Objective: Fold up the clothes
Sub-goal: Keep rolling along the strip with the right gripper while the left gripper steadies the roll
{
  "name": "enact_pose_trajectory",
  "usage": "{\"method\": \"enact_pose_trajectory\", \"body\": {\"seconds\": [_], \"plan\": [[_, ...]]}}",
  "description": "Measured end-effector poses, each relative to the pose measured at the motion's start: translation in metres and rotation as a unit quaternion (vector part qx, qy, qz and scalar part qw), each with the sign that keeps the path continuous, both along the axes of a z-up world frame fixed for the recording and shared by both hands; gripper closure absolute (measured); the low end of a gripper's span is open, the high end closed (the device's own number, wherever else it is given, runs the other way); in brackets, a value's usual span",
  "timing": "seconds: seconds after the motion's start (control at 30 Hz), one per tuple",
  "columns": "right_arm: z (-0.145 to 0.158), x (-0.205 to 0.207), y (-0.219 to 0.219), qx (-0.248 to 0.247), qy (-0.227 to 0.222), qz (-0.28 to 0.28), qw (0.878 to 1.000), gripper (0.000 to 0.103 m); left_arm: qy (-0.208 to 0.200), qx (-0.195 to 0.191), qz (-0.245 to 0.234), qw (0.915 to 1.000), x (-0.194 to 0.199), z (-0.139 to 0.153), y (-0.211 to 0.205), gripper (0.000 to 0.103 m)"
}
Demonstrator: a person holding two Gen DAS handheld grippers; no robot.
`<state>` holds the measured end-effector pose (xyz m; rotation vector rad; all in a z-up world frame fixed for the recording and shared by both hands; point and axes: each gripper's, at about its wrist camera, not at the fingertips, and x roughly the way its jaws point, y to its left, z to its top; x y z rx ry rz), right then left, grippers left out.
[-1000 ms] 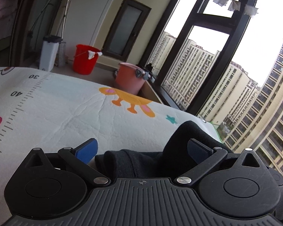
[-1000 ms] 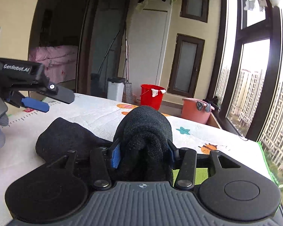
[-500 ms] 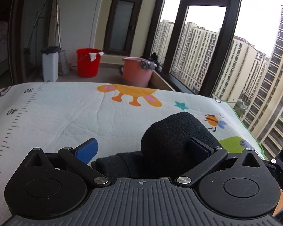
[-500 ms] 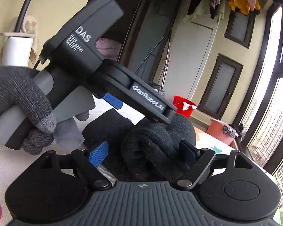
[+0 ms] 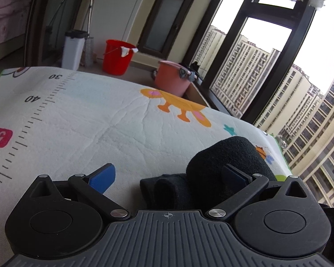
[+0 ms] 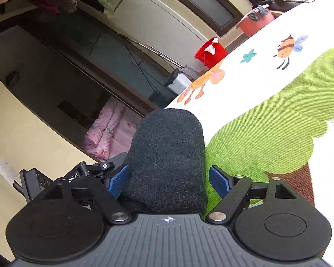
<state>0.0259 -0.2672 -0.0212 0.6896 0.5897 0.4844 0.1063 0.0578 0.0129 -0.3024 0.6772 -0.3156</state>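
Since the earlier frames, the right gripper (image 6: 169,178) has rolled hard to one side, so the room now slants across its view, and the gloved hand and left tool body that crowded that view half a second ago have slid down to its near left edge. Its jaws, which clamped the black garment (image 6: 167,158) a second ago, are now closing from a wider spread; the rolled dark fabric stands between the blue pads (image 6: 119,179), the left pad touching it and the right pad just clear of it.

From the left wrist view, the left gripper (image 5: 167,173) is spread wide. Its left blue pad hangs over bare mat, and its right pad lies against the side of the garment's rounded bulge (image 5: 229,153). A flatter fold of the same black cloth lies low between the fingers, resting on the mat.

Beyond the garment, the printed play mat (image 5: 89,122) stretches away, with a ruler scale along its left side, an orange cartoon animal (image 5: 178,106) farther off, and a teal star and a bee to the right. Past the mat's far edge stand a white bin (image 5: 72,49), a red bucket (image 5: 117,57) and a pink bucket (image 5: 172,77). Farther right, tall windows (image 5: 267,55) show apartment blocks outside.
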Motion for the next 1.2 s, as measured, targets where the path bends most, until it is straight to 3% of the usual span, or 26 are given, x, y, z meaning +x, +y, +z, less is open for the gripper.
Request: {"method": "enact_pose_trajectory", "body": {"seconds": [0.1,0.17,0.23,0.4,0.5,0.53,0.6,0.77,0.83,0.9,1.0,1.07,1.2], "plan": [[0.022,-0.006,0.032,-0.103,-0.053,0.024,0.993,0.032,0.010,-0.034,0.013,0.9993,-0.002,0.005,0.022,0.000],[0.037,-0.011,0.057,-0.178,-0.090,0.043,0.979,0.032,0.006,-0.057,0.018,0.9982,-0.005,0.011,0.032,0.000],[0.046,-0.019,0.087,-0.251,-0.129,0.056,0.958,0.031,-0.008,-0.061,0.012,0.9980,-0.011,0.020,0.035,0.000],[0.041,-0.038,0.153,-0.385,-0.209,0.091,0.895,0.021,-0.032,-0.024,-0.012,0.9991,-0.019,0.034,0.018,0.000],[0.035,-0.046,0.167,-0.411,-0.234,0.102,0.875,0.015,-0.027,0.020,-0.002,0.9994,-0.017,0.024,0.008,0.000],[0.034,-0.048,0.165,-0.410,-0.235,0.109,0.875,0.013,-0.023,0.015,-0.003,0.9996,-0.016,0.020,0.009,0.000],[0.037,-0.046,0.150,-0.379,-0.219,0.130,0.890,0.011,-0.011,-0.008,-0.008,0.9999,-0.016,0.009,0.014,0.000],[0.056,-0.033,0.096,-0.249,-0.145,0.159,0.944,0.006,-0.015,-0.001,0.018,0.9997,-0.018,-0.001,0.026,0.000],[0.061,-0.025,0.069,-0.178,-0.116,0.144,0.966,0.004,-0.010,-0.011,0.022,0.9996,-0.018,-0.002,0.034,0.000],[0.063,-0.009,0.049,-0.127,-0.096,0.122,0.980,0.004,-0.007,-0.014,0.023,0.9996,-0.020,-0.002,0.038,0.000],[0.061,0.018,0.043,-0.110,-0.078,0.111,0.985,0.004,-0.006,-0.023,0.024,0.9994,-0.022,-0.004,0.040,0.000],[0.050,0.043,0.053,-0.101,-0.048,0.133,0.985,0.004,0.000,-0.040,0.025,0.9989,-0.019,-0.006,0.043,0.000],[0.022,0.062,0.075,-0.048,0.014,0.190,0.981,0.028,0.011,-0.075,0.036,0.9965,-0.020,-0.006,0.057,0.000]]}}
